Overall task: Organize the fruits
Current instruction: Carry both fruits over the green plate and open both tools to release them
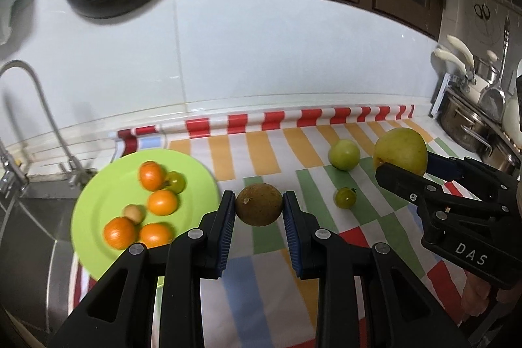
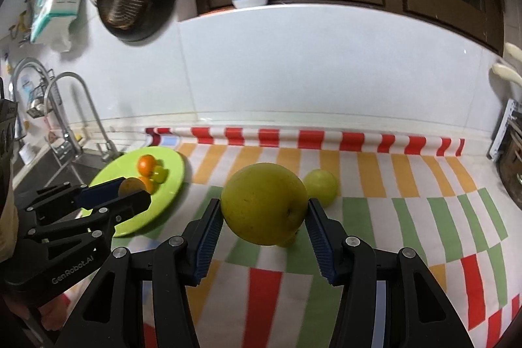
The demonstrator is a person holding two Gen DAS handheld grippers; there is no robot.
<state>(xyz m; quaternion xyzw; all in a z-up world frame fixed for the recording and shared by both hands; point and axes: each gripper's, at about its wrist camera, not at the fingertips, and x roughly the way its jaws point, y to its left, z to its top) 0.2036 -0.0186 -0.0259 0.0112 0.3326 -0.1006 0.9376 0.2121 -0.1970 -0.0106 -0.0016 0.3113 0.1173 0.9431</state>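
**Ana:** Kitchen counter [image 1: 261, 282] under a striped cloth [image 1: 326, 185] of red, orange and green, pale tiled wall behind, a faucet [image 1: 36, 93] and sink at the left edge of the frame. What's each hand carrying?

**Ben:** In the left wrist view, the left gripper [image 1: 259, 206] has its fingers pinching a round brown fruit [image 1: 259, 204], dull-skinned with a small pale speck, held clear of the cloth at frame centre. The right gripper [image 2: 264, 214] has its fingers clamped on a large yellow-green fruit [image 2: 265, 207], smooth with faint blemishes, much wider, so the fingers stand further apart.

**Ana:** Why both lifted together?

**Ben:** My guess: both are headed for the green plate [image 1: 98, 234] at lower left, which already holds four oranges [image 1: 162, 202], a small green fruit [image 1: 176, 181] and a small tan one [image 1: 134, 213]. Gripping each across its widest part keeps a round thing from rolling out.

**Ana:** What's left on the cloth?

**Ben:** A pale green round fruit [image 1: 344, 154] toward the right, and a small dark-green one [image 1: 345, 197] below it, well apart from the plate.
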